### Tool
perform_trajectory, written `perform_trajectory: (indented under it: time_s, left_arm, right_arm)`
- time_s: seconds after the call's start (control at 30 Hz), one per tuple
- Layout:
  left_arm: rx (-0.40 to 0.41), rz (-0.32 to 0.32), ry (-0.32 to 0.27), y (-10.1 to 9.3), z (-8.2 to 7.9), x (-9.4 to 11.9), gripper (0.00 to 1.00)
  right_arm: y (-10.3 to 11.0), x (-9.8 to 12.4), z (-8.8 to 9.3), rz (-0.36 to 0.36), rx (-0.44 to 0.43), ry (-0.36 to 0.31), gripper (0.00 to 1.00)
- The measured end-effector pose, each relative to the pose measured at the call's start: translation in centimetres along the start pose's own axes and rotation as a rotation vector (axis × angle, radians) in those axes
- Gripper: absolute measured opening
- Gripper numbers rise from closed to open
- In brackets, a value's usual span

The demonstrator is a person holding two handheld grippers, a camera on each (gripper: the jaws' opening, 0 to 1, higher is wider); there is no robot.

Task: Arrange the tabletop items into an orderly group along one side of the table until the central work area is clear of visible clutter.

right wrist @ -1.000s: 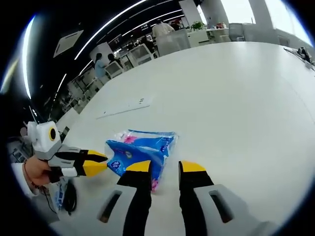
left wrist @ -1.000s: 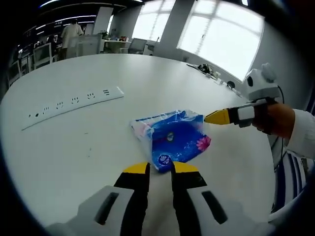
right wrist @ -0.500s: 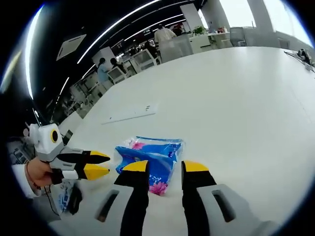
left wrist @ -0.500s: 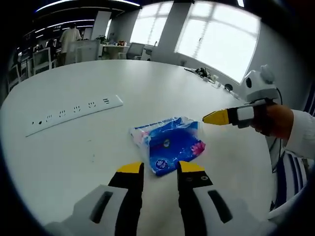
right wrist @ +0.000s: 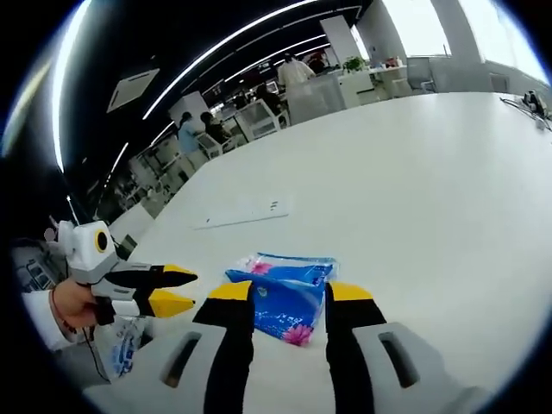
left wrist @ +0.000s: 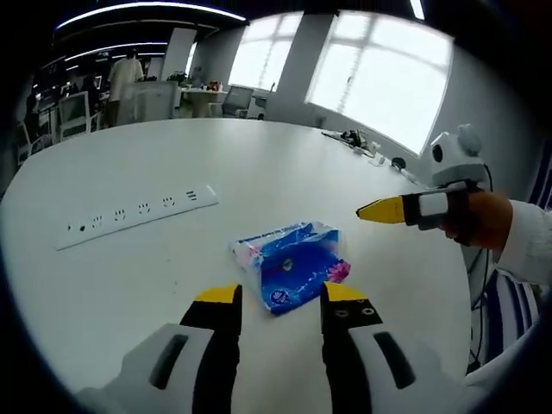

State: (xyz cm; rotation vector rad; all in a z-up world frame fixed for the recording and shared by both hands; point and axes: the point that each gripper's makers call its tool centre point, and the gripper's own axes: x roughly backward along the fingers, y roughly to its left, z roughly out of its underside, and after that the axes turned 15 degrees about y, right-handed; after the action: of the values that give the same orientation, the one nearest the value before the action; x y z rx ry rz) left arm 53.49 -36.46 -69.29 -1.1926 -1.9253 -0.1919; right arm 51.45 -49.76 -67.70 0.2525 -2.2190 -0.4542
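A blue plastic tissue packet (left wrist: 291,266) with a pink flower print lies flat on the white table (left wrist: 259,164). My left gripper (left wrist: 281,295) hovers just short of it, open, with nothing between its yellow tips. The right gripper (left wrist: 369,210) comes in from the right, held by a hand above the table beside the packet. In the right gripper view the packet (right wrist: 289,297) shows in the gap between the right gripper's (right wrist: 290,292) open jaws, untouched. At the left of that view hangs the left gripper (right wrist: 186,289), its tips apart.
A long white power strip (left wrist: 138,214) lies on the table beyond the packet (right wrist: 241,214). Small dark items and cables (left wrist: 362,138) sit at the far table edge by the windows. Desks, chairs and people stand in the background.
Both views have drawn back and up from the packet, which looks smaller now. The jaws of both grippers have spread wider. The packet has stayed in place.
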Motion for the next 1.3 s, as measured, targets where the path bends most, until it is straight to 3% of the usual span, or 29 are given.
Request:
perform_trajectory:
  time_s: [0.3,0.77,1.3]
  left_arm:
    - [-0.01,-0.003,-0.039,0.0,-1.0,2.3,0.39]
    - [-0.007,-0.041,-0.135,-1.1,-1.9,8.8,0.41]
    - [0.02,-0.12,-0.221,-1.2,-0.1,16.4,0.44]
  right_arm:
    - [1.9,1.9,-0.7,-0.029,0.027,-0.032,0.35]
    - [8.2,4.6,-0.8,-0.121,0.104,-0.073,0.39]
    - [13.6,6.6,0.1,-0.205,0.164,-0.091,0.43]
